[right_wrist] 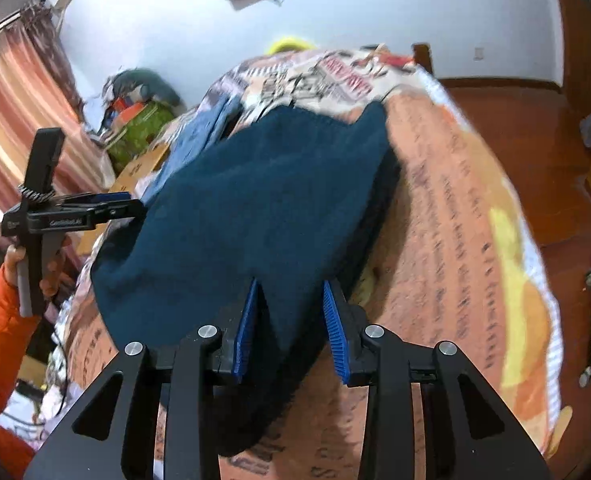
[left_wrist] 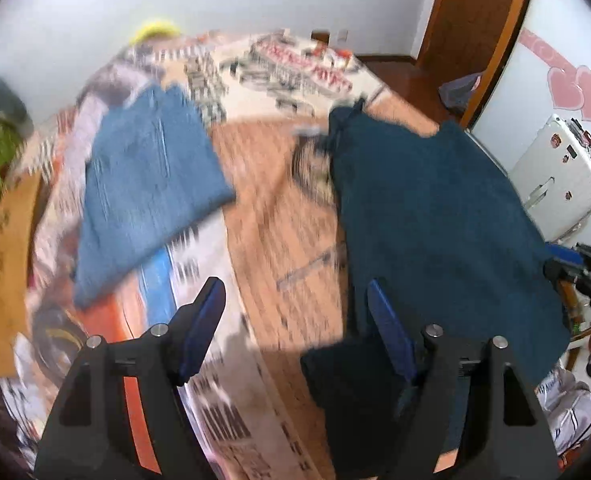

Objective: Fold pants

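The dark teal pants are seen folded into a thick, broad rectangle of fleecy cloth, lying on the printed bedspread to the right of a folded pair of blue jeans. A drawstring end is seen sticking up at the far corner of the pants.

The left gripper is held wide open above the bedspread; nothing lies between its blue pads, and its right finger is seen over the near left edge of the pants; contact cannot be judged. In the right wrist view the same tool is seen at the left edge of the pants.

The right gripper is partly open, with the near edge of the pants lying between its ribbed blue pads; whether the cloth is pinched cannot be told.

Lettering is printed on the bedspread and on the left gripper's body, but it is too blurred to be read. A white suitcase with stickers stands well to the right of the pants.
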The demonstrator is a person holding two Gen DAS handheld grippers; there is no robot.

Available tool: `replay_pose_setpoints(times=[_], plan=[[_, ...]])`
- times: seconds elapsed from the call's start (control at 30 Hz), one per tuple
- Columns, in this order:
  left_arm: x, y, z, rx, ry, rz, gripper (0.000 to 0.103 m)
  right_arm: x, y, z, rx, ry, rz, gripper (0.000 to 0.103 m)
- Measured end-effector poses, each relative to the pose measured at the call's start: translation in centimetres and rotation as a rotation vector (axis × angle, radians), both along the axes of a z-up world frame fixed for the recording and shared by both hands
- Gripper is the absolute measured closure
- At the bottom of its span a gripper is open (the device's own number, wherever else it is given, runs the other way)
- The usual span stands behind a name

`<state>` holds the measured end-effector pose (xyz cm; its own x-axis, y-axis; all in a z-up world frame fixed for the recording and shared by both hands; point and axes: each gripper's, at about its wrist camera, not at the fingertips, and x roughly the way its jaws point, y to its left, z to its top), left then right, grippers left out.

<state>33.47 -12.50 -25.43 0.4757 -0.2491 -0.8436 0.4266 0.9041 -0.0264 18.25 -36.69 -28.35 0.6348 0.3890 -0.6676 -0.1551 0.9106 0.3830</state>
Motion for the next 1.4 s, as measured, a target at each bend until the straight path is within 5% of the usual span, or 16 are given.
replay_pose_setpoints(times=[0.23,0.37,0.5,0.53,0.6,0.77,0.97,1.13,1.3,1.4], plan=[[5.2,-4.4,1.0,-0.036,-0.004,-0.051,0.029,4.1,-2.4,2.1,-0.014,-0.091,-0.103,0.064],[8.9,-7.8,-1.1,-0.047,0.077,-0.09,0.029,7.5,-3.5,1.7,-0.001,-0.09,-0.117,0.062],[12.0,-10.5,-4.0,0.041,0.115,-0.102,0.03,10.4,-4.1,-0.5,0.021,-0.037,-0.117,0.062],[12.7,-10.7,-4.6,0.058,0.124,-0.1,0.031,11.0,-4.2,-1.1,0.034,-0.029,-0.117,0.063],[13.5,-10.9,-5.3,0.036,0.148,-0.109,0.036,11.9,-4.6,-2.6,0.055,0.0,-0.126,0.081],[13.5,-11.4,-5.6,-0.035,0.172,-0.163,0.075,11.8,-4.2,-2.9,0.028,-0.039,-0.114,0.088],[13.4,-11.0,-4.5,-0.063,0.119,-0.111,0.083,12.4,-4.0,-1.6,-0.054,-0.108,-0.1,0.093],[14.4,-10.5,-5.8,-0.045,0.186,-0.076,0.083,14.3,-4.1,-4.4,-0.052,0.007,-0.078,0.091],[13.0,-9.5,-2.8,-0.063,0.13,-0.044,0.076,13.2,-4.5,-2.0,-0.061,0.035,-0.09,0.078],[10.7,-9.8,0.2,-0.092,0.07,-0.107,0.076,11.6,-4.2,0.7,-0.045,-0.017,-0.068,0.07]])
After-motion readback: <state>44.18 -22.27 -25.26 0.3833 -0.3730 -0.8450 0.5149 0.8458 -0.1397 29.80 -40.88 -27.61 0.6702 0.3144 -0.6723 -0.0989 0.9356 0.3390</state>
